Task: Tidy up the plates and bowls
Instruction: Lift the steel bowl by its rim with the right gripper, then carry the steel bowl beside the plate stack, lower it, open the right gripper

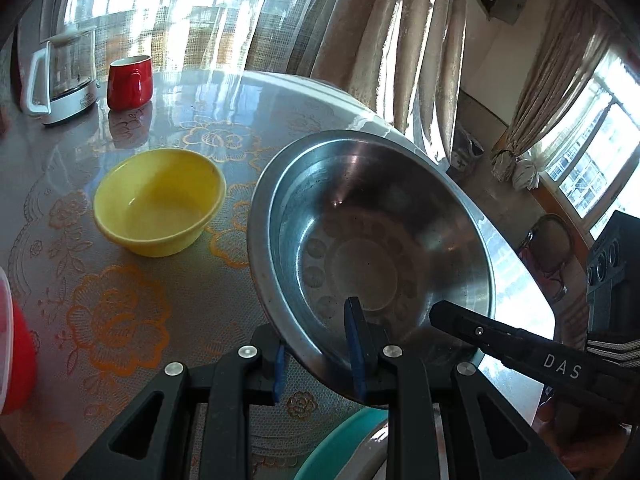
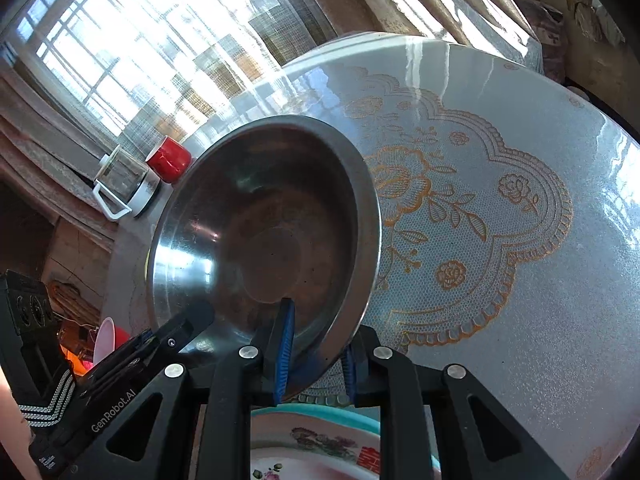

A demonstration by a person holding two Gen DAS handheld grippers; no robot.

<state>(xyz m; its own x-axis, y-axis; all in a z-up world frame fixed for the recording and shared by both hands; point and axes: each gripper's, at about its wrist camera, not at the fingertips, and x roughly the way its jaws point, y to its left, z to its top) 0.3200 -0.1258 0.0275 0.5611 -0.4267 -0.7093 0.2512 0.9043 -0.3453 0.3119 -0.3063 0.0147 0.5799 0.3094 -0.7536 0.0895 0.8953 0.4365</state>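
The steel bowl point(image 1: 372, 236) is above the bench point(image 1: 132, 320), tilted, and both tools hold it by the near rim. The left gripper point(image 1: 318, 350) has its fingers clamped on the rim, one blue pad point(image 1: 355, 344) inside the bowl and the other under it. The right gripper point(image 2: 314, 354) grips the same rim just beside it, also one finger inside and one outside.

I judge the bowl to be stiff and rather light, but its polished metal is slippery, and the thin rim gives little surface to the pads. Two grips close together on one side let the far side hang down, so it can rotate or slide out.

The yellow bowl point(image 1: 160, 202) stands on the bench to the left of the steel bowl. A flowered plate point(image 2: 316, 444) with a teal rim lies under its near edge.
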